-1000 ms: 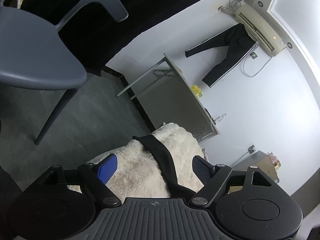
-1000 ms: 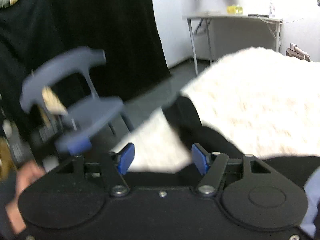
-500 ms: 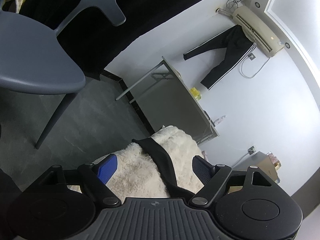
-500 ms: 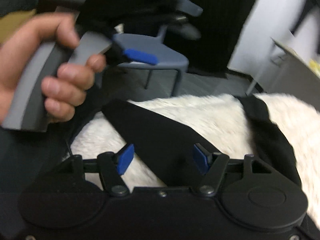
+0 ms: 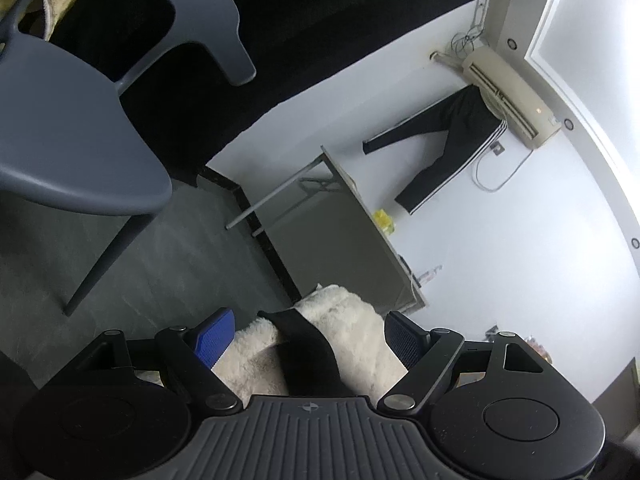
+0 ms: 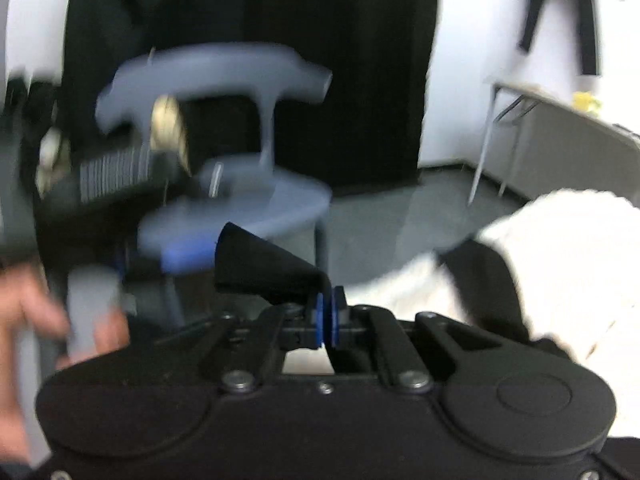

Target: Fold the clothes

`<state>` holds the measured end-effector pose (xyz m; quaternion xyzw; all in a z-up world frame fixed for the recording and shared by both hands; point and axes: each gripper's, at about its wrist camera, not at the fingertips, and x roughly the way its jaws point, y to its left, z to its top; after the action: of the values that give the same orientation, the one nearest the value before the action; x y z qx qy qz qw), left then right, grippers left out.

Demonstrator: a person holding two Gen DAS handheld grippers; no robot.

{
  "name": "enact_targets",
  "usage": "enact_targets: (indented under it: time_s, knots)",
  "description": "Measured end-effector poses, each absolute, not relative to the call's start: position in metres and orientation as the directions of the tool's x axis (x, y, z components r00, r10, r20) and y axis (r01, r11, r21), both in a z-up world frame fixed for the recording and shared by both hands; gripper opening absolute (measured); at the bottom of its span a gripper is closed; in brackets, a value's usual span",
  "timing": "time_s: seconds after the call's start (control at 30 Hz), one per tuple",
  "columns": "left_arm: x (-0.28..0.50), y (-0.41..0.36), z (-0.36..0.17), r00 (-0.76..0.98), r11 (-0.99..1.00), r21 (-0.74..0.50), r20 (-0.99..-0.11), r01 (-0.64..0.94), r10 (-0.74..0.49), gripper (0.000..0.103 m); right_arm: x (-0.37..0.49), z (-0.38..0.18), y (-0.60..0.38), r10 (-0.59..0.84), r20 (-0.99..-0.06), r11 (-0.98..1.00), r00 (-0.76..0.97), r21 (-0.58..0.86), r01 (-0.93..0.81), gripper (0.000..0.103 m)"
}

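Observation:
A black garment [image 5: 308, 352] lies across a cream fluffy cover [image 5: 352, 332]. My left gripper [image 5: 308, 336] is open above it, blue pads either side of the black strip, touching nothing. In the right wrist view my right gripper [image 6: 327, 316] is shut on a corner of the black garment [image 6: 260, 264], which sticks up and left from the pads. More of the black garment [image 6: 480, 280] lies on the cream cover [image 6: 568, 248] at right. The left hand and its gripper show blurred at the left edge [image 6: 92, 312].
A grey plastic chair [image 5: 80, 152] stands close on the left, also in the right wrist view [image 6: 248, 200]. A folding table [image 5: 344, 232] stands by the white wall, with black trousers [image 5: 448, 136] hanging above. A black curtain [image 6: 280, 60] is behind the chair.
My right gripper has closed on a corner of the black garment and lifted it; it was open half a second ago. The left gripper has tilted slightly and stays open.

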<state>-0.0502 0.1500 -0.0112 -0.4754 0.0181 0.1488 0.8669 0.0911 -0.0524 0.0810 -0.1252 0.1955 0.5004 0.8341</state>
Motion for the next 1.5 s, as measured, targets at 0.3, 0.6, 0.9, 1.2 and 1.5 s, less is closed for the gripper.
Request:
enact_targets:
  time_s: [0.3, 0.6, 0.9, 1.2, 1.5]
  knots:
    - [-0.061, 0.152, -0.008, 0.947, 0.491, -0.828, -0.136, -0.270, 0.290, 0.078, 0.080, 0.177, -0.060, 0.881, -0.207, 0.446, 0.425, 0.071, -0.892, 0.003]
    - [-0.063, 0.151, -0.005, 0.939, 0.488, -0.823, -0.149, -0.292, 0.311, 0.078, 0.135, 0.076, -0.014, 0.768, -0.543, 0.485, 0.339, 0.149, -0.862, 0.017]
    - [-0.061, 0.152, -0.006, 0.939, 0.485, -0.821, -0.164, -0.300, 0.303, 0.078, 0.139, 0.050, -0.035, 0.686, -0.608, 0.557, 0.399, 0.087, -0.826, 0.073]
    - [-0.051, 0.150, -0.008, 0.949, 0.508, -0.809, -0.184, -0.295, 0.257, 0.079, 0.121, 0.059, -0.148, 0.535, -0.624, 0.680, 0.570, -0.083, -0.728, 0.073]
    - [-0.012, 0.126, -0.007, 0.965, 0.637, -0.738, -0.258, -0.222, 0.038, 0.079, 0.101, 0.033, -0.351, 0.181, -0.635, 0.965, 0.751, -0.032, -0.260, 0.073]
